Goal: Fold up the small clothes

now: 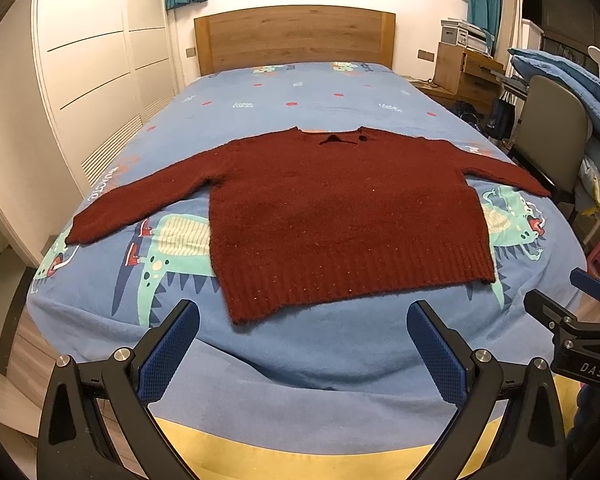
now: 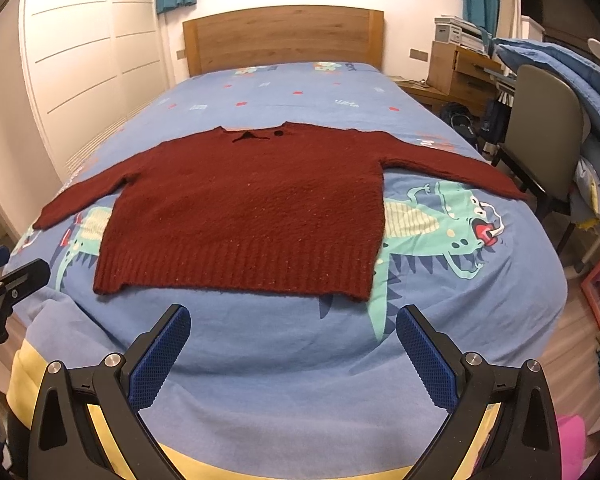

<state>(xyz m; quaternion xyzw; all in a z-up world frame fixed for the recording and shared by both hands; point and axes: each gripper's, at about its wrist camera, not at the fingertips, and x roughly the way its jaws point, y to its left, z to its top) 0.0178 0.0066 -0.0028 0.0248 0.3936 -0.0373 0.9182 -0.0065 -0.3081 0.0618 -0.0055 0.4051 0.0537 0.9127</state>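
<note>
A small dark red knitted sweater (image 1: 340,216) lies flat on the blue dinosaur bedsheet (image 1: 300,340), front up, both sleeves spread out sideways, ribbed hem toward me. It also shows in the right wrist view (image 2: 252,216). My left gripper (image 1: 303,320) is open and empty, hovering over the sheet just short of the hem. My right gripper (image 2: 293,324) is open and empty, likewise just short of the hem. The right gripper shows at the right edge of the left wrist view (image 1: 580,320).
A wooden headboard (image 1: 292,36) stands at the bed's far end. White wardrobe doors (image 1: 92,64) run along the left. A grey chair (image 1: 552,132), piled blue bedding (image 1: 572,80) and a wooden desk (image 1: 468,72) crowd the right side.
</note>
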